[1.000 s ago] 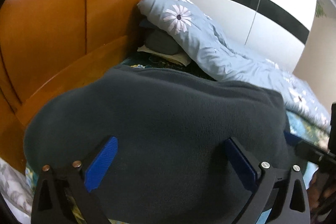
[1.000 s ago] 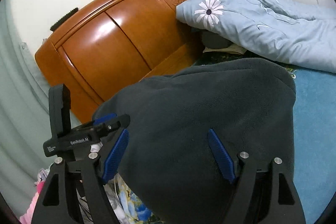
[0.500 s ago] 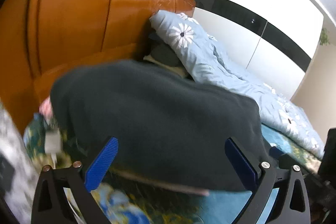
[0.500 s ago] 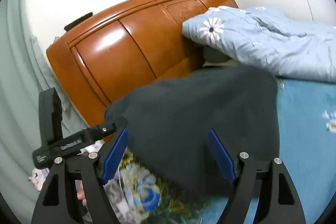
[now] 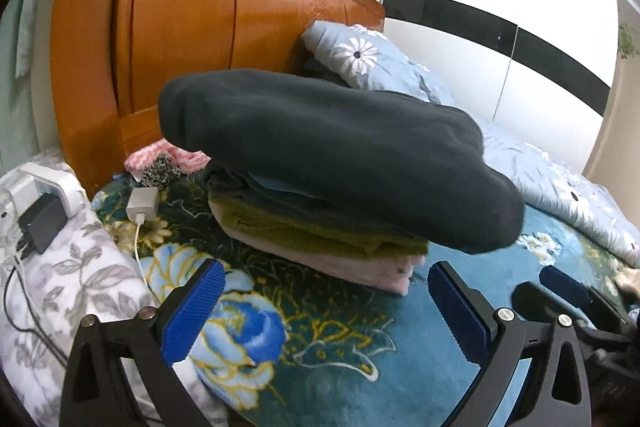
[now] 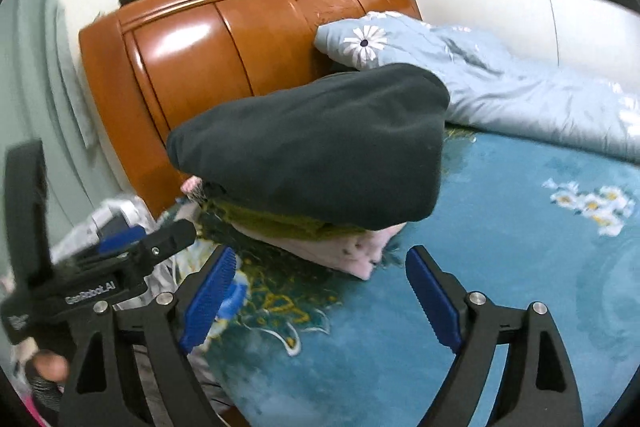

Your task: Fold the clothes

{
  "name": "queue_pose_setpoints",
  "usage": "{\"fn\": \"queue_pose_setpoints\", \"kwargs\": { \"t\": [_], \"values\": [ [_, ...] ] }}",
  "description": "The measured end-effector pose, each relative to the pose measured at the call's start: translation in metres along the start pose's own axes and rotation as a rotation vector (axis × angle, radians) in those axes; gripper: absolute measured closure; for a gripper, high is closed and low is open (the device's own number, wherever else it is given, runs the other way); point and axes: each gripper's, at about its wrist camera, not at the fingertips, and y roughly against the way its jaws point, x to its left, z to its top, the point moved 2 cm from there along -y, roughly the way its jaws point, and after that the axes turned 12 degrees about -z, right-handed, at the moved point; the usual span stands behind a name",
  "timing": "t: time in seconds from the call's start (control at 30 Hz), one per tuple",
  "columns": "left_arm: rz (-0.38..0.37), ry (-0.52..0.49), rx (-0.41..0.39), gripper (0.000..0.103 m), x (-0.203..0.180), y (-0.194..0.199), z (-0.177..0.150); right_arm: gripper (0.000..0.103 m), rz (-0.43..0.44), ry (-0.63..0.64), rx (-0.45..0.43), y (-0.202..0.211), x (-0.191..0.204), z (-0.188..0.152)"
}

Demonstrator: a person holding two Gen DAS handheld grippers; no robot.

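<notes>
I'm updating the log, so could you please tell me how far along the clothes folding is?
Done: the dark fleece garment lies folded on top of the stack of folded clothes on the bed, overhanging its edges. In hand: nothing; the left gripper and right gripper are both open and clear of the pile. Left: possibly the pink item by the headboard; whether it needs folding is unclear.

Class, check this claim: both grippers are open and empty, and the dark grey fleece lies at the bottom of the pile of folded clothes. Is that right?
Not quite. The dark grey fleece lies on top of the pile, above the olive garment and pink garment, as the left wrist view shows. Both the left gripper and the right gripper are indeed open and empty.
</notes>
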Motion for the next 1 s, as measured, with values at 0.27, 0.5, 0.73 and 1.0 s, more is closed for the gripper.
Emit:
{"fn": "queue_pose_setpoints", "kwargs": {
  "t": [0.27,0.5,0.73,1.0],
  "values": [
    [0.025,-0.025,-0.033,0.0,-0.015,0.016,-0.006,0.0,-0.13,-0.012,-0.053,0.022,-0.01,-0.011],
    [0.064,-0.037,-0.051,0.0,-0.021,0.02,-0.017,0.0,-0.144,-0.05,-0.073,0.018,-0.016,-0.04],
    [0.145,-0.042,-0.061,0.0,-0.021,0.014,-0.037,0.0,-0.136,-0.062,-0.076,0.013,-0.02,-0.061],
    [0.213,-0.043,-0.055,0.0,-0.02,0.004,-0.058,0.0,-0.166,-0.066,-0.089,0.01,-0.023,-0.075]
  ]
}}
